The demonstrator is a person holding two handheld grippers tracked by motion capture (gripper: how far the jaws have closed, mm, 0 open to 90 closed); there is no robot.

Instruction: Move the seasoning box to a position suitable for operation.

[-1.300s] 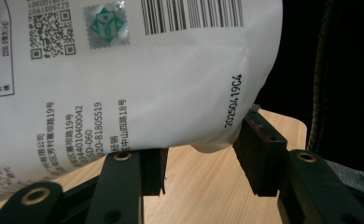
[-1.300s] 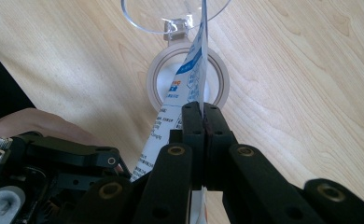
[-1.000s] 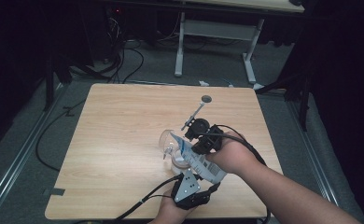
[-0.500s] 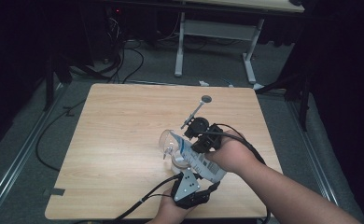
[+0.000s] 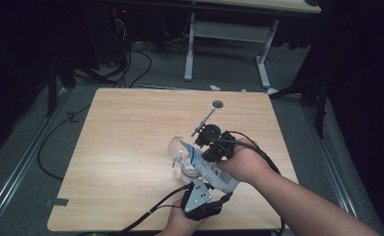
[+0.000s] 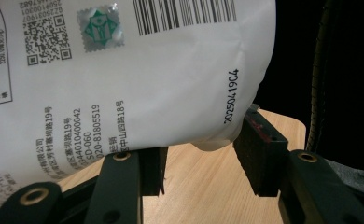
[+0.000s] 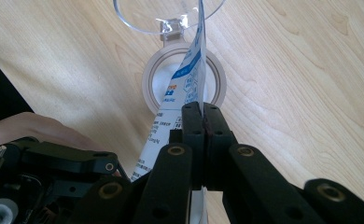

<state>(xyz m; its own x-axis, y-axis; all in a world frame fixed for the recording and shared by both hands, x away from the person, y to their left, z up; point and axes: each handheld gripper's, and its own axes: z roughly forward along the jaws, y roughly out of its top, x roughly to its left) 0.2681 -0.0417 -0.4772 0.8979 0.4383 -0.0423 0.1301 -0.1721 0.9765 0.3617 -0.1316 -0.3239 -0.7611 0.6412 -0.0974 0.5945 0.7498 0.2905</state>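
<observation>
On the left of the wooden tabletop [image 5: 116, 147] there is only bare wood, and all the work sits near the middle, close to the person's edge. The first thing you meet there is a clear lid [image 5: 174, 147], flipped up and open on its hinge. It belongs to a small round jar [image 7: 184, 86] whose mouth faces up, with something white inside. The lid is likely open so that stuff can go in. Over the jar hangs a white bag [image 5: 207, 167] with blue print and a bar code. It is tilted, with one top corner pointing down at the jar's mouth, and that looks like a way to pour from it. The left claw [image 6: 199, 163] comes up from the near edge and sits at the bottom of the bag. Its jaws are spread, one on each side of the bag's bottom corner, and I cannot tell if they press it; it seems to steady or lift that end. A bit further right, the right claw [image 7: 202, 122] has its jaws pressed together, pinching the thin top edge of the bag, so the bag stays up and aimed at the jar
</observation>
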